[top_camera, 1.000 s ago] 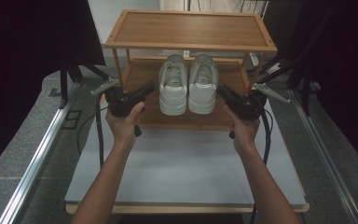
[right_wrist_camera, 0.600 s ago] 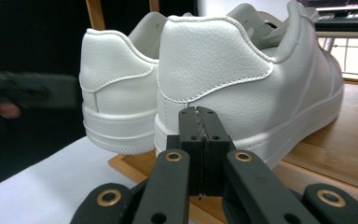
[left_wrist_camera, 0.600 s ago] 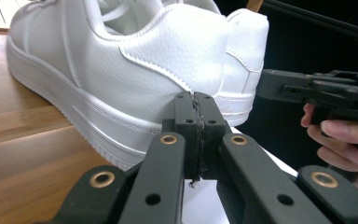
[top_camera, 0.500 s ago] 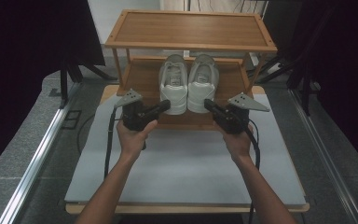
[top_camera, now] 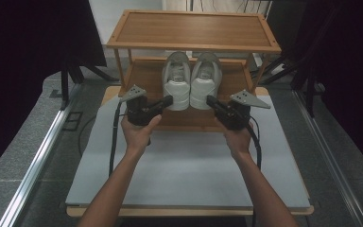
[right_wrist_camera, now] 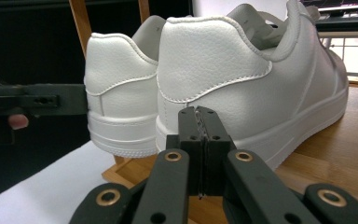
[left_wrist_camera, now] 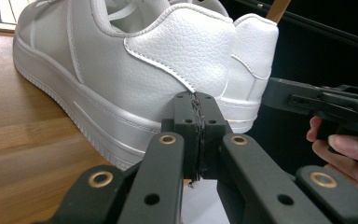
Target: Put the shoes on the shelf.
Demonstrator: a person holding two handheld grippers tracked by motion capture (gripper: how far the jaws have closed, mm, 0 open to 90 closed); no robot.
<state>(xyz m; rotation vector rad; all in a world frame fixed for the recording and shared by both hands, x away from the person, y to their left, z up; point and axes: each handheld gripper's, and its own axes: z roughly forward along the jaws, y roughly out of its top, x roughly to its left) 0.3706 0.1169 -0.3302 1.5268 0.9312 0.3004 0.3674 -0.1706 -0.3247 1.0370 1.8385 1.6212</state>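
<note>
Two white shoes stand side by side on the lower shelf of the wooden rack, heels toward us. We hold the left tongs and right tongs closed on nothing, just beside the heels. If we nudge them now, we judge the smooth leather could slide and skew the pair.
</note>
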